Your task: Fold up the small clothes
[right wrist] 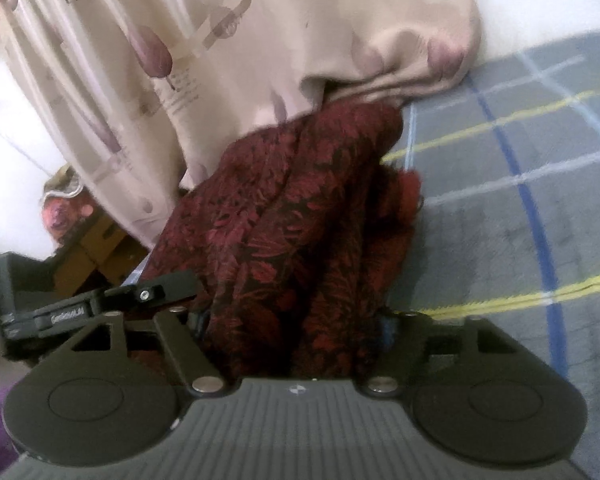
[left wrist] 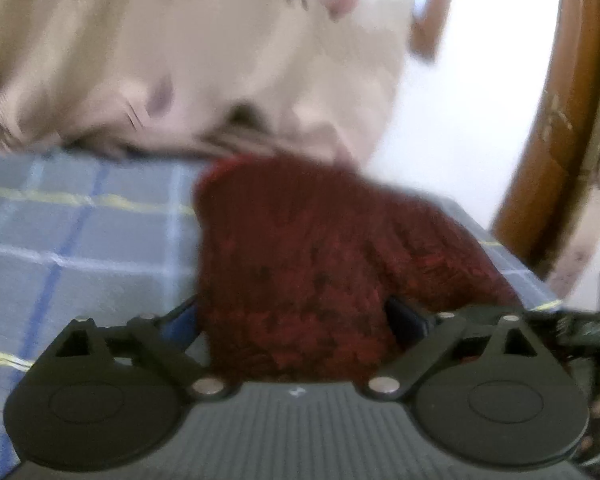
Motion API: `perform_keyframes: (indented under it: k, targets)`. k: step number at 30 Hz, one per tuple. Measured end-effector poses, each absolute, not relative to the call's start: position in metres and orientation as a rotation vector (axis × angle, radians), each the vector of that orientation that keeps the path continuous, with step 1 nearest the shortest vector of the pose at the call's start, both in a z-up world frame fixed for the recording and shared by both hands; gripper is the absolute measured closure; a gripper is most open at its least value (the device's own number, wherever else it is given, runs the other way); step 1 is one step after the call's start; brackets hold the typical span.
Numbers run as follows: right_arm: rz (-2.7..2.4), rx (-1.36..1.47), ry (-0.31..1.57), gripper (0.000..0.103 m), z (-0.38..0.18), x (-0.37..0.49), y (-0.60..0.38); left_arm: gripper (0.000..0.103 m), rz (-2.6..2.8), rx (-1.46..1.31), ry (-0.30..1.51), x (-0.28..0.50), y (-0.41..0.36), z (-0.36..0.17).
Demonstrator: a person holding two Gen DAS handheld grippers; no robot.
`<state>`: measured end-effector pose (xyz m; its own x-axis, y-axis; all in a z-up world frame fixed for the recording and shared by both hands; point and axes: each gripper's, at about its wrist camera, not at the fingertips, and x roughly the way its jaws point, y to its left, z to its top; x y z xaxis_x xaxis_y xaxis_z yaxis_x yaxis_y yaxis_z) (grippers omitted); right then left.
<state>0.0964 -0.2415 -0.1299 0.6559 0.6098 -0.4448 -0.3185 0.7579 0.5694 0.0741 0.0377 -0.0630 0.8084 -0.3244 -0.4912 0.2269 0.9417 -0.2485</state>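
Red garment (left wrist: 300, 264) lies between both wide-spread tools — left tool (left wrist: 296, 320), right tool (right wrist: 296, 320).

Both my grippers tilt downward; left gripper (left wrist: 296, 312) jaws look spread wide, blurry view. Right gripper (right wrist: 296, 320) jaws parted too.

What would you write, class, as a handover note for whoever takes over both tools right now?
Left tool: jaws wide, the dark red garment lies between them; a grip cannot be told.
Right tool: the same garment bunched between its jaws; grip also unclear.
Garment lies on the blue checked sheet, by the cream floral curtain.
Done: cloth gathered, partly doubled.
Left: flatten it and finish the fold.
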Motion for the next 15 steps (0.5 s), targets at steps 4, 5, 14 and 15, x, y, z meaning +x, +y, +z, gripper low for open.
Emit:
perform_keyframes:
  k: [4, 5, 14, 15]
  targets:
    - [0.464, 0.398, 0.539, 0.016, -0.101, 0.069, -0.241, 0.001, -0.136, -0.085, 0.433, 0.046, 0.033, -0.040]
    - [0.430, 0.374, 0.508, 0.010, -0.095, 0.060, -0.241, 0.001, -0.141, -0.092, 0.413, 0.041, 0.034, -0.035]
    - [0.074, 0.199, 0.348, 0.002, -0.093, -0.024, -0.247, 0.001, 0.033, -0.124, 0.419, 0.011, 0.043, -0.029]
    - [0.047, 0.202, 0.344, 0.002, -0.094, -0.030, -0.247, 0.001, 0.075, -0.108, 0.427, 0.006, 0.041, -0.030]
